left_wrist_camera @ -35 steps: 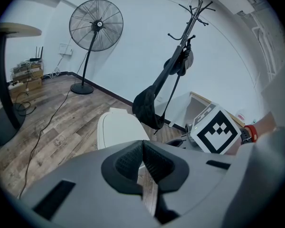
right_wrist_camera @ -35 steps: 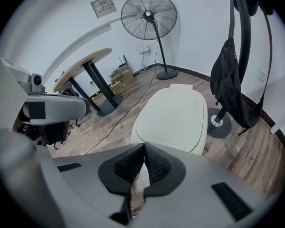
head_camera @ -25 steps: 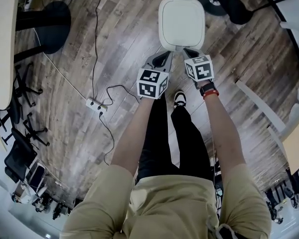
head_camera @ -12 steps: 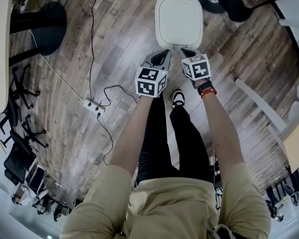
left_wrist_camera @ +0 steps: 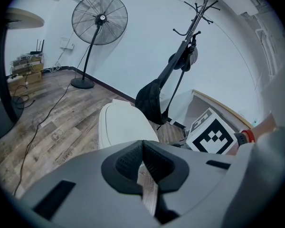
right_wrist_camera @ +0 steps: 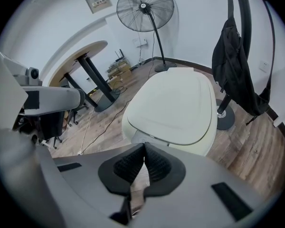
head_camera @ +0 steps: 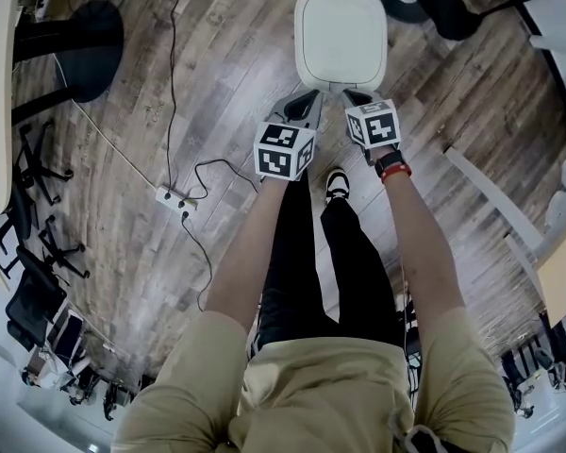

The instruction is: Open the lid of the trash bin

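Note:
The white trash bin (head_camera: 341,34) stands on the wood floor with its lid (right_wrist_camera: 173,106) down flat. My left gripper (head_camera: 307,104) is just short of the bin's near left corner, jaws shut on nothing. My right gripper (head_camera: 358,97) is by the near right corner, also shut and empty. In the left gripper view the bin (left_wrist_camera: 123,127) lies straight ahead of the left gripper (left_wrist_camera: 142,145), with the right gripper's marker cube (left_wrist_camera: 213,136) beside it. In the right gripper view, the right gripper (right_wrist_camera: 144,147) points at the bin's front edge.
A standing fan (left_wrist_camera: 99,19) and a coat rack with a black bag (left_wrist_camera: 154,101) stand behind the bin. A power strip with cables (head_camera: 173,199) lies on the floor to the left. A round table base (head_camera: 90,31) and office chairs (head_camera: 38,253) are further left. My shoe (head_camera: 338,185) is below the grippers.
The view has shifted a little. Both grippers stay shut at the bin's near edge, and the lid is still down.

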`<state>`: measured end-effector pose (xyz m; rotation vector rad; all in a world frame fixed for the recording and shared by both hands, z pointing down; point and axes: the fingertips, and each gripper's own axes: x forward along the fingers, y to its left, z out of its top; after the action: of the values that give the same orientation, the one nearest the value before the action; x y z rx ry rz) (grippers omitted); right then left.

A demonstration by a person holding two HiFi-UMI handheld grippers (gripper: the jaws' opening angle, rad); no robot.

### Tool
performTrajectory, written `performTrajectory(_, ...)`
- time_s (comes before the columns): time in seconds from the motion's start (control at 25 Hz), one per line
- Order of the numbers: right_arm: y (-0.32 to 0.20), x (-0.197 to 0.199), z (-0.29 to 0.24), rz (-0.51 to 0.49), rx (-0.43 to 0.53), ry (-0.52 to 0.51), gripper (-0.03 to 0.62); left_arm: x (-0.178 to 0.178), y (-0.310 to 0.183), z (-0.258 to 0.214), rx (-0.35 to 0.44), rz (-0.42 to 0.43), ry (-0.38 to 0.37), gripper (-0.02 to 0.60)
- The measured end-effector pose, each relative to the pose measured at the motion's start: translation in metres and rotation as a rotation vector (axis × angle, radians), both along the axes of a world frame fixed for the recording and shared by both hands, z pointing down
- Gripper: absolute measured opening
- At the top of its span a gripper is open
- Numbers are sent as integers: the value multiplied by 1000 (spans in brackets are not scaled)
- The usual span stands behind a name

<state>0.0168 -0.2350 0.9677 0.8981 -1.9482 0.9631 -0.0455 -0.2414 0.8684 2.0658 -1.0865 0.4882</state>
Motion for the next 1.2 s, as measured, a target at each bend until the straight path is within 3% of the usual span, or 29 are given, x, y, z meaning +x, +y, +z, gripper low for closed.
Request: performTrajectory(1.2,-2,2,9,60,-38,-39,17,-1,-5,10,-36,-10,19,23)
